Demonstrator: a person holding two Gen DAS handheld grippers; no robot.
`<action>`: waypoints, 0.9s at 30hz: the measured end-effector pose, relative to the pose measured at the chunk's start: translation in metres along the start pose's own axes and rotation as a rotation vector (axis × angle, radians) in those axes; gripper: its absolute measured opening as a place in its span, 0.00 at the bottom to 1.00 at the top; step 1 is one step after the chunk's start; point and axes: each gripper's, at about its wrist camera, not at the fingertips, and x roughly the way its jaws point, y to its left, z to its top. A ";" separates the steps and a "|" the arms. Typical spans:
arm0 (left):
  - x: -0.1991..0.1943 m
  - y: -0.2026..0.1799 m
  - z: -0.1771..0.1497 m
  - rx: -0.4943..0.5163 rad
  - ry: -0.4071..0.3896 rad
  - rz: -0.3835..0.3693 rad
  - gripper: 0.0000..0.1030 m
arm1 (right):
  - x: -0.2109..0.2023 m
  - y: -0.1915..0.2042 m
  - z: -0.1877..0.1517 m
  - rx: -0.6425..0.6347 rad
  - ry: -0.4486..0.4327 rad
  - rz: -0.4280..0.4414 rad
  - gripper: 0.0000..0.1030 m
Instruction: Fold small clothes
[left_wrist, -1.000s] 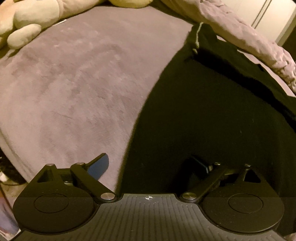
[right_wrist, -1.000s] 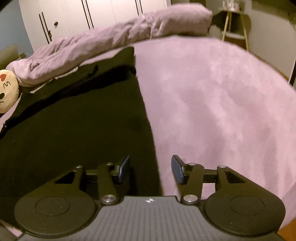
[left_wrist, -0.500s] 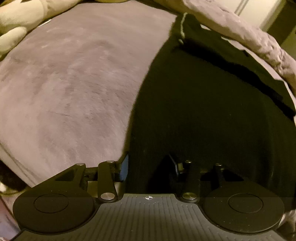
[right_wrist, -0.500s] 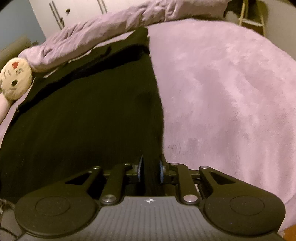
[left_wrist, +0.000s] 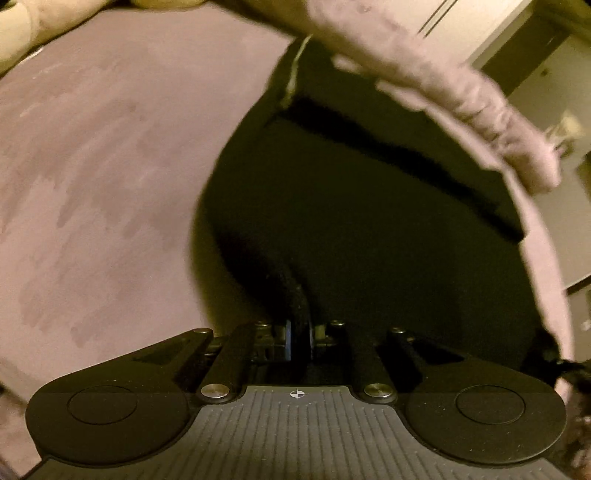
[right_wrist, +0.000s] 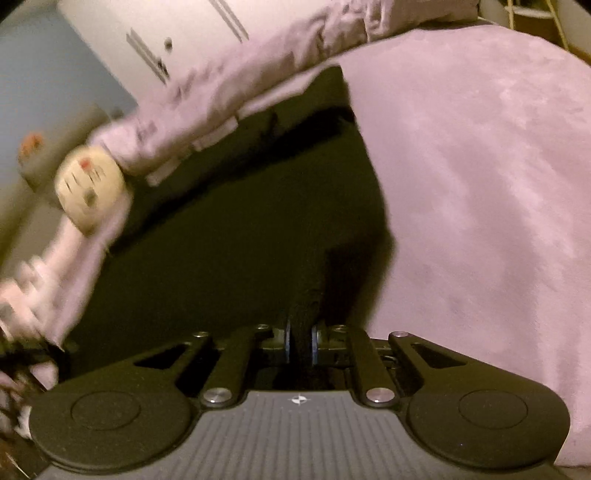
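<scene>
A mauve plush blanket covers the bed and serves as the landmark for everything else. On it lies the black garment, spread mostly flat, its long axis running from the near edge of the blanket, where both grippers are, away toward the far side. There its far end, with a pale strip at the corner, touches a rolled mauve duvet that lies along the blanket's far edge. In the left wrist view the blanket's bare part is to the garment's left; in the right wrist view it is to the garment's right. The cloth is dark, matte, with no visible pattern; a darker band crosses it slantwise near the far end.

A cream stuffed toy with a drawn face sits at the blanket's far left side in the right wrist view, beside the end of the duvet. Beyond the blanket stand white wardrobe doors.

The left gripper is clenched on the garment's near left edge, and a ridge of cloth rises from the blanket into its blue pads. The right gripper is likewise clamped on the near right edge, a pulled-up fold pinched between its pads. Both jaws have just been closing, with cloth between them.
</scene>
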 end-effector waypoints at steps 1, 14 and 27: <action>-0.004 -0.003 0.008 -0.009 -0.027 -0.029 0.10 | 0.000 0.002 0.006 0.023 -0.016 0.022 0.09; 0.015 -0.012 0.101 -0.167 -0.202 -0.041 0.09 | 0.043 0.002 0.097 0.209 -0.229 -0.007 0.09; 0.045 0.027 0.109 -0.279 -0.172 0.070 0.42 | 0.070 -0.027 0.109 0.318 -0.264 -0.099 0.21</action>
